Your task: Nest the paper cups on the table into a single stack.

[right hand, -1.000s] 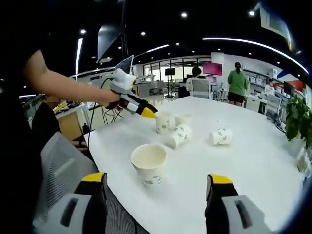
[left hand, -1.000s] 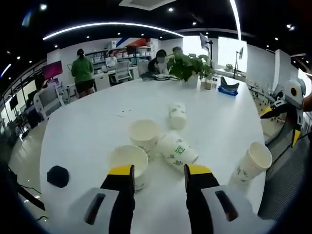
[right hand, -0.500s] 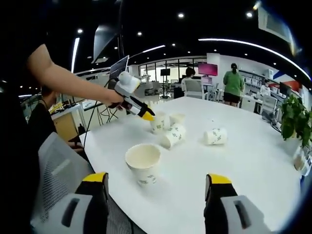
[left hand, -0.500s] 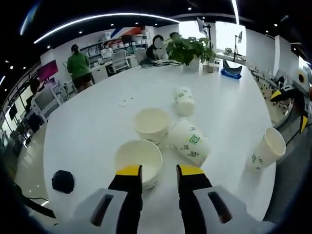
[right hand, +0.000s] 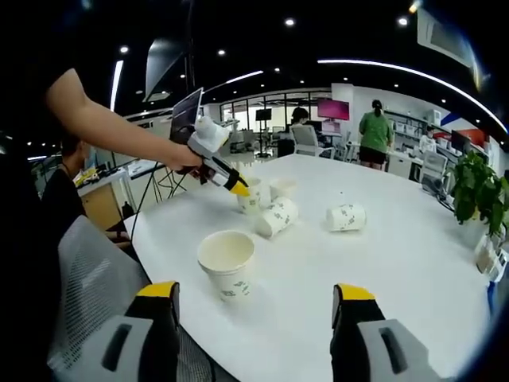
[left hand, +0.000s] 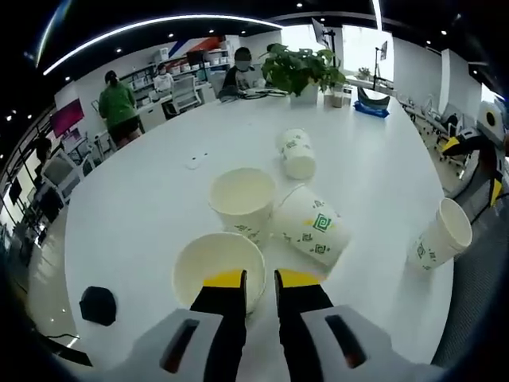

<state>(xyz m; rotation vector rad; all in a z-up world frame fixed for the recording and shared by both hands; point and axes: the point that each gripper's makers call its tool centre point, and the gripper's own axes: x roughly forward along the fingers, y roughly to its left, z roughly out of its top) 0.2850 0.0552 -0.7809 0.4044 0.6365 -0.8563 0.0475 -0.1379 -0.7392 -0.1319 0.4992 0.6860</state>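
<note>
Up close, we see the left gripper (left hand: 259, 279) with its yellow-tipped jaws nearly together, pinching the near rim of an upright paper cup (left hand: 218, 263) on the white round table (left hand: 143, 199). Just beyond it stands a second upright cup (left hand: 242, 198), touching a tipped cup (left hand: 311, 226) that lies on its side with a green logo showing. Farther off we note another cup on its side (left hand: 296, 153), and well apart, near the table edge, a lone upright cup (left hand: 442, 235). A small black object (left hand: 99, 305) sits beside the near edge. From the right gripper view we see the right gripper (right hand: 254, 293) hanging wide open and empty over the table edge, the lone cup (right hand: 226, 261) standing between its jaws but farther out.
</note>
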